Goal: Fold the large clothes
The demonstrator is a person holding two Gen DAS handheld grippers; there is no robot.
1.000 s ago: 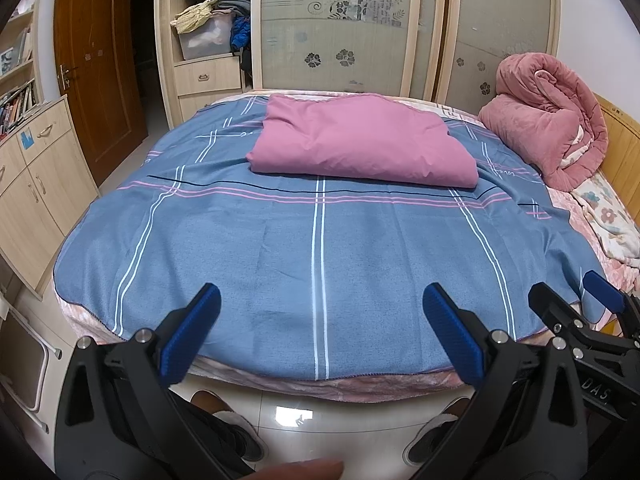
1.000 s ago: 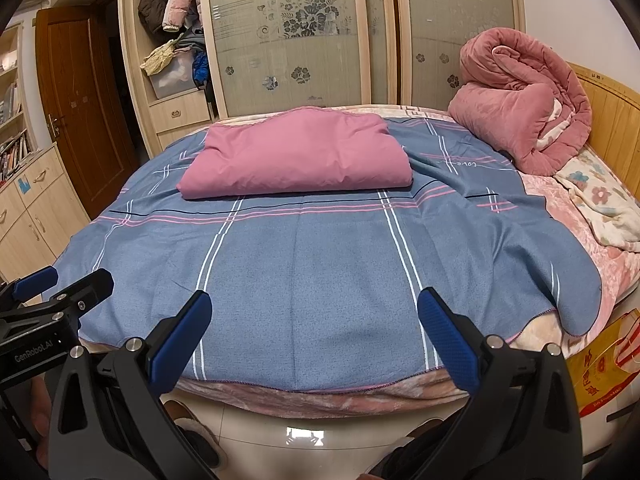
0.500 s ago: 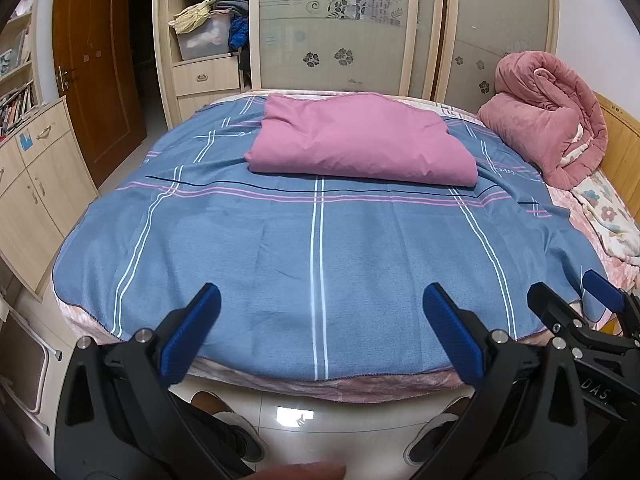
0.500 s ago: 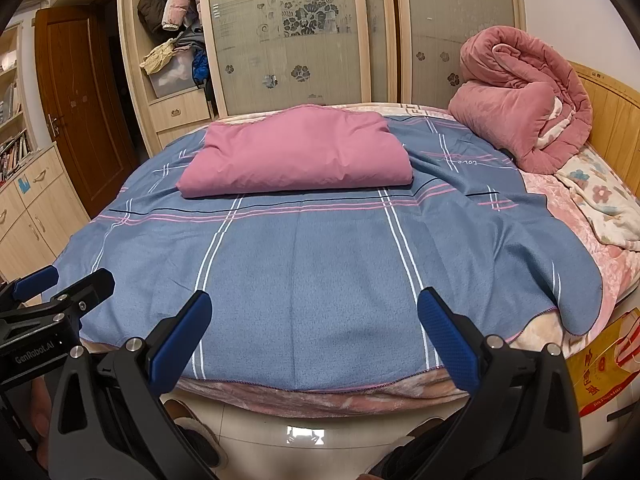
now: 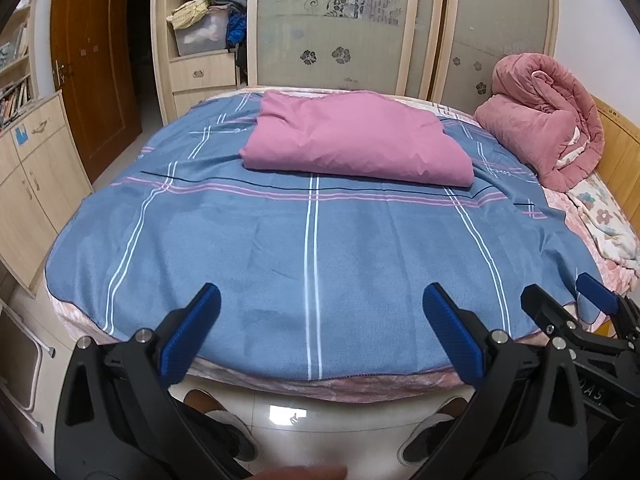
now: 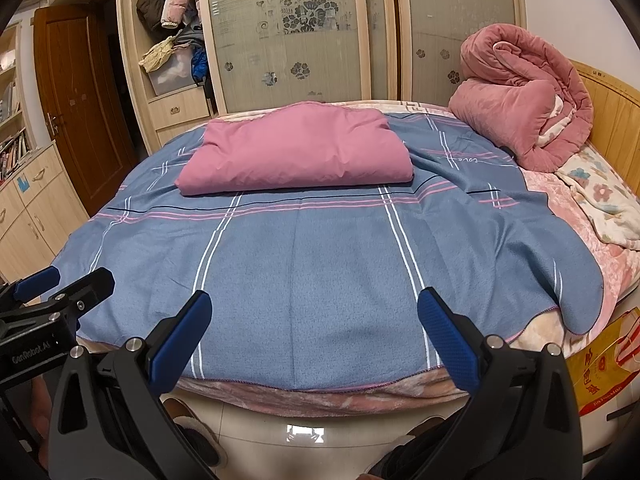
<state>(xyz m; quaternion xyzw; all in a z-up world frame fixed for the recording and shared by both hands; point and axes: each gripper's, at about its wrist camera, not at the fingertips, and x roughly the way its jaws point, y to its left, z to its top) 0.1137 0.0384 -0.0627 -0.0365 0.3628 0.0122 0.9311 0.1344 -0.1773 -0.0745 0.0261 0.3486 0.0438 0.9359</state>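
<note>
A large blue cloth [image 5: 312,248] [image 6: 312,264] with white and pink stripes lies spread flat over the bed. A folded pink cloth [image 5: 356,140] [image 6: 296,152] rests on its far half. My left gripper [image 5: 320,332] hangs open above the near hem of the blue cloth, holding nothing. My right gripper [image 6: 314,332] is open too, just off the near hem and empty. Each gripper shows at the edge of the other's view. The blue cloth's right corner [image 6: 576,304] droops over the bed edge.
A rolled pink quilt [image 5: 548,124] [image 6: 520,100] sits at the bed's right, by a wooden headboard [image 6: 612,120]. Wardrobe with sliding doors [image 5: 332,28] stands behind; cabinets [image 5: 32,176] at left. A person's slippered feet [image 5: 224,428] stand on the tiled floor. A yellow bag [image 6: 600,368] lies lower right.
Both views have tilted slightly, with the bed sitting a little lower and closer in frame. Both grippers stay open and the cloths have not moved.
</note>
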